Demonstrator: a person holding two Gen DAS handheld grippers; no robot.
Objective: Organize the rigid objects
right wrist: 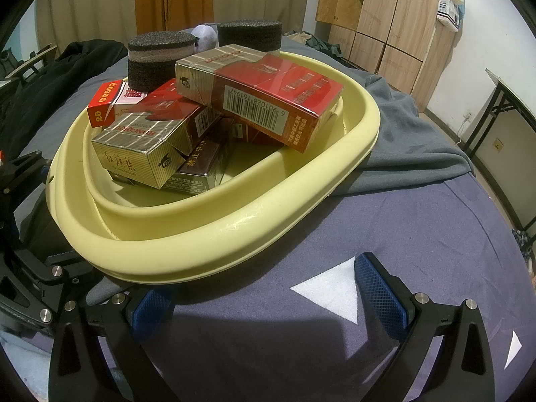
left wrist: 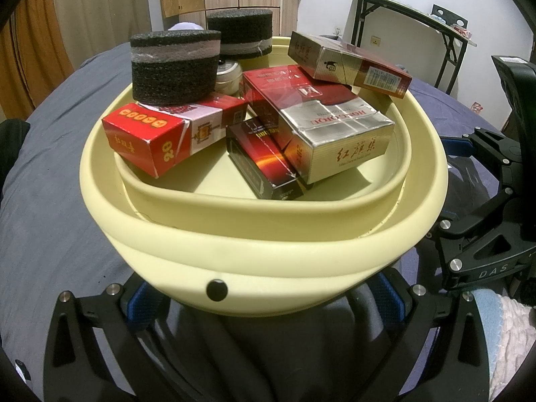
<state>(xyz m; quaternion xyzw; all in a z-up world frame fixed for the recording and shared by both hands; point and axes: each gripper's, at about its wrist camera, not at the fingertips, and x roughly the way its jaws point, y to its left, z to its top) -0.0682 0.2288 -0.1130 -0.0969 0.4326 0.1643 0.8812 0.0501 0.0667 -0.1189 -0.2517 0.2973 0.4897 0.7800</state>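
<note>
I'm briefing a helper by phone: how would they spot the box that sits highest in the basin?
Find the pale yellow basin on the blue-grey bedcover. Several boxes are heaped inside; the top box leans across the others toward the far rim. Unlike its neighbours, it shows a white barcode on its red long side and has a gold checked end.

We are seeing even indoor light, sharp focus, dark fisheye corners, and shadow pooling under the pale yellow plastic basin [right wrist: 214, 244].

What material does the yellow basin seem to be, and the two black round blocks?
The yellow basin looks like matte soft plastic or silicone: smooth, folded walls, faint scuffs. The black round blocks look like foam: coarse, porous, dull surface, each wrapped by a pale band.
</note>
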